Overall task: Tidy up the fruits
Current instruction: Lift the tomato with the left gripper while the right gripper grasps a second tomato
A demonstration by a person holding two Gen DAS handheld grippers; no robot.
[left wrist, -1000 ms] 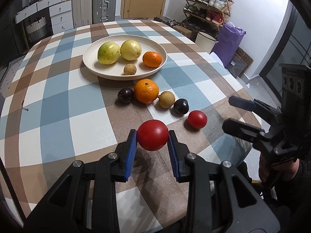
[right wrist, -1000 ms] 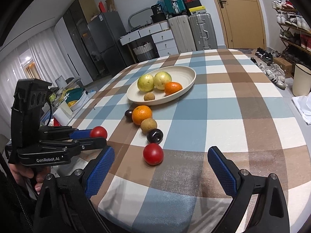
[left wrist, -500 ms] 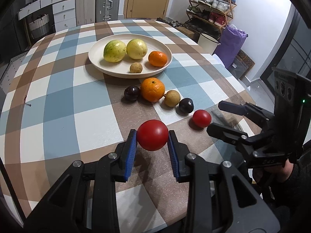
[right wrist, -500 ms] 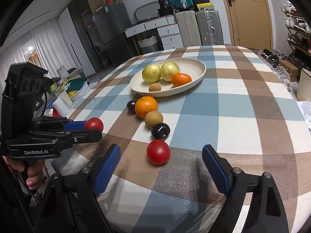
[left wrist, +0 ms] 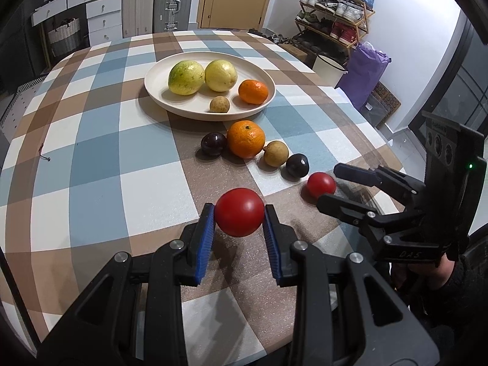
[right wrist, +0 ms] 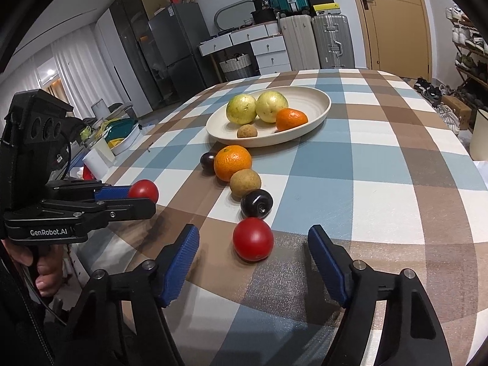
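Note:
My left gripper (left wrist: 239,218) is shut on a red tomato (left wrist: 239,212) and holds it above the checked table; it also shows in the right wrist view (right wrist: 143,190). My right gripper (right wrist: 253,244) is open, its blue pads either side of a second red tomato (right wrist: 253,239) on the table, also seen in the left wrist view (left wrist: 321,184). A row of fruit lies beyond: a dark plum (right wrist: 256,202), a brown fruit (right wrist: 245,183), an orange (right wrist: 232,162), another plum (right wrist: 207,161). A cream plate (right wrist: 317,113) holds two yellow-green fruits, a small orange and a small brown fruit.
The table edge (left wrist: 213,332) is close under both grippers. Suitcases and white drawers (left wrist: 100,15) stand behind the table, a shoe rack (left wrist: 335,21) at the right. A fridge (right wrist: 174,58) and tubs on the floor lie to the left.
Both grippers have moved forward over the table toward the fruit. My right gripper has closed in around the loose tomato. The left still holds its tomato.

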